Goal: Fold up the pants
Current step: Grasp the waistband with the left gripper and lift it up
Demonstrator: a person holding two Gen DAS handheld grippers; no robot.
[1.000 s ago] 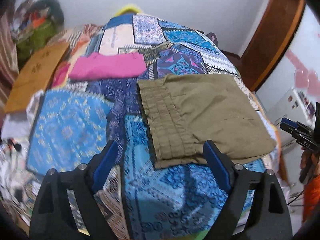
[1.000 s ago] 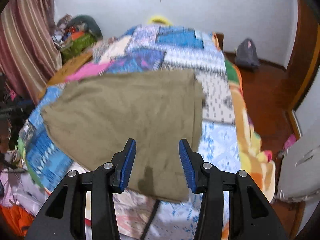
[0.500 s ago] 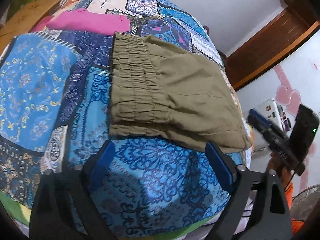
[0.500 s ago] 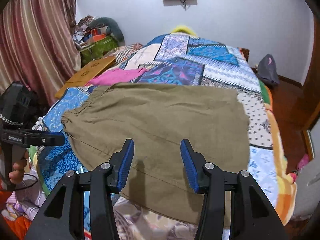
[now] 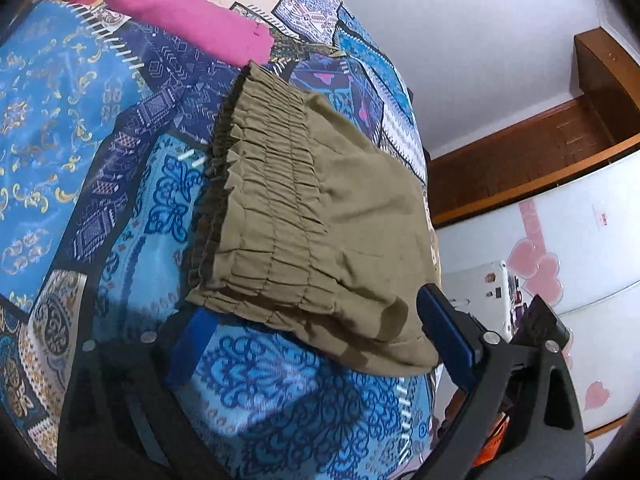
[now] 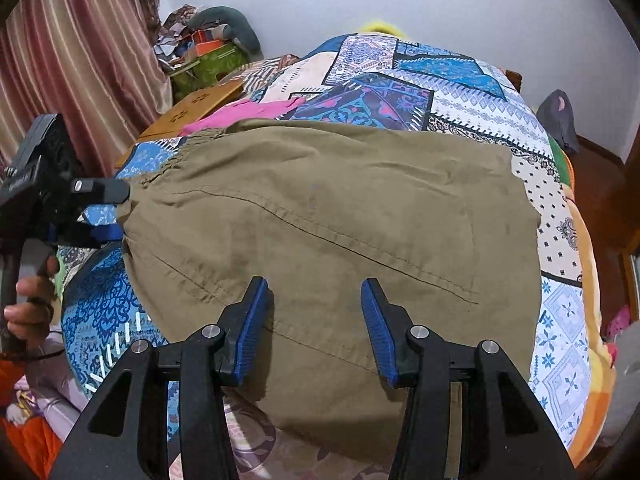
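Olive pants (image 5: pixel 340 220) with a gathered elastic waistband lie flat on the patchwork bed (image 5: pixel 280 392). My left gripper (image 5: pixel 320 338) is tilted and stands wide open at the near waistband corner. The cloth's edge lies between its blue pads, which do not press on it. In the right wrist view the pants (image 6: pixel 340 208) fill the middle. My right gripper (image 6: pixel 314 320) hovers over their near edge, partly open, with nothing pinched. At the left of that view a hand (image 6: pixel 28 308) holds the left gripper (image 6: pixel 116 214) against the waistband.
A folded pink garment (image 5: pixel 188 16) lies on the bed beyond the waistband. A wooden board (image 6: pixel 200 108), a green bag with clutter (image 6: pixel 208 68) and a striped curtain (image 6: pixel 80 60) stand to the left. A dark bag (image 6: pixel 558 120) sits on the floor; a white cabinet (image 5: pixel 580 260) is near.
My left gripper has sunk, rolled and come close to the near waistband corner. My right gripper has moved in over the pants' near edge. The pants lie as before.
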